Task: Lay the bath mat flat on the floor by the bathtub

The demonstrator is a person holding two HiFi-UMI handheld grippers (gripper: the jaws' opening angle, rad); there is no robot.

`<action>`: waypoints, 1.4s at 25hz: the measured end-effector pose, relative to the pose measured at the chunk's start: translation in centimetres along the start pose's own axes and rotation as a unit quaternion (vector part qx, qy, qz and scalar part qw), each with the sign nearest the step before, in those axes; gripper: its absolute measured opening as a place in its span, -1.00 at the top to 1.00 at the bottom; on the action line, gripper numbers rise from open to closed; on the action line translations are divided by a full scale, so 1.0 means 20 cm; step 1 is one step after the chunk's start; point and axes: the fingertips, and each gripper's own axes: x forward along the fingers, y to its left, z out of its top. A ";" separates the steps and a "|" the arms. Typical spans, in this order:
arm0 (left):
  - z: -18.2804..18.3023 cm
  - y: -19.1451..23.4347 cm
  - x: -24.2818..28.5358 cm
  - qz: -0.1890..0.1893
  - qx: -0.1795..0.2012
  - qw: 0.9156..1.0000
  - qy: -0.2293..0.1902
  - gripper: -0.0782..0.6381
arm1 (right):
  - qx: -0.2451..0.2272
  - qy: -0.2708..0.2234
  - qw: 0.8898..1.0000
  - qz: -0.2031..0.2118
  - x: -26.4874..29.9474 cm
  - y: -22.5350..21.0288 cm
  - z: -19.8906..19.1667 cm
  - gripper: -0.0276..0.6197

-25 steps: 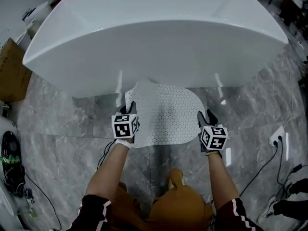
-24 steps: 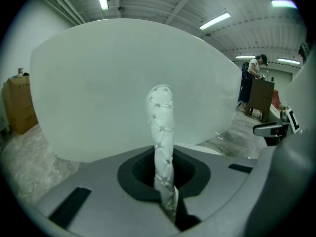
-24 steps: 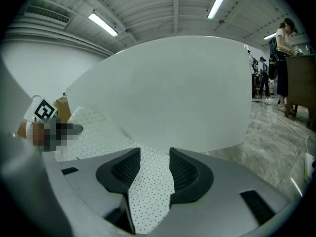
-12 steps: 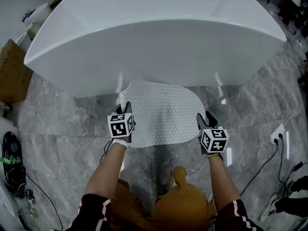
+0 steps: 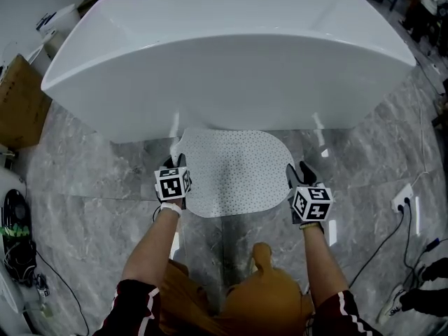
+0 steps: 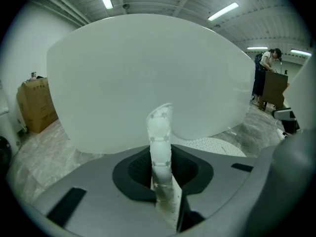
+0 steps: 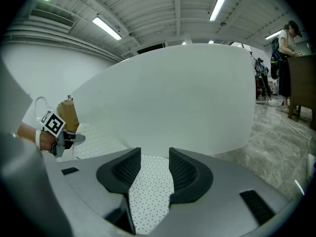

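Flattened out now: the bath mat (image 5: 234,173) has dropped the left corner that curled up a second ago. Big white bathtub (image 5: 231,68) fills the top, and the grey marble floor (image 5: 91,180) carries the mat just beside the tub's near side. Left gripper (image 5: 173,165) sits at the mat's left edge, jaws just been opening, released, with a raised strip of mat standing loose between them. Right gripper (image 5: 297,173) sits at the right edge, jaws parted above the mat, gripping nothing.
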 end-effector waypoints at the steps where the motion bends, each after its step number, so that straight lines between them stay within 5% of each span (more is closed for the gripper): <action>1: -0.02 0.04 0.00 0.009 0.003 1.000 0.004 0.55 | 0.000 -0.001 1.000 0.001 -0.01 0.01 0.00 0.29; 3: -0.04 0.14 0.00 0.032 0.004 0.999 0.007 0.37 | -0.001 -0.003 1.000 0.003 -0.02 0.02 0.00 0.29; 7: 0.00 0.30 -0.08 0.073 0.020 0.997 -0.016 0.40 | -0.004 -0.001 1.000 0.000 -0.05 0.03 -0.01 0.29; 12: 0.08 0.36 -0.19 0.075 0.022 0.996 -0.042 0.40 | -0.011 -0.002 1.000 0.004 -0.08 0.08 0.03 0.29; 26: 0.33 0.21 -0.63 -0.008 0.008 0.993 -0.119 0.43 | -0.038 -0.037 0.999 0.011 -0.29 0.29 0.34 0.29; 35: 0.56 0.07 -0.97 -0.070 0.047 0.984 -0.157 0.40 | -0.053 -0.036 0.998 0.019 -0.44 0.41 0.49 0.29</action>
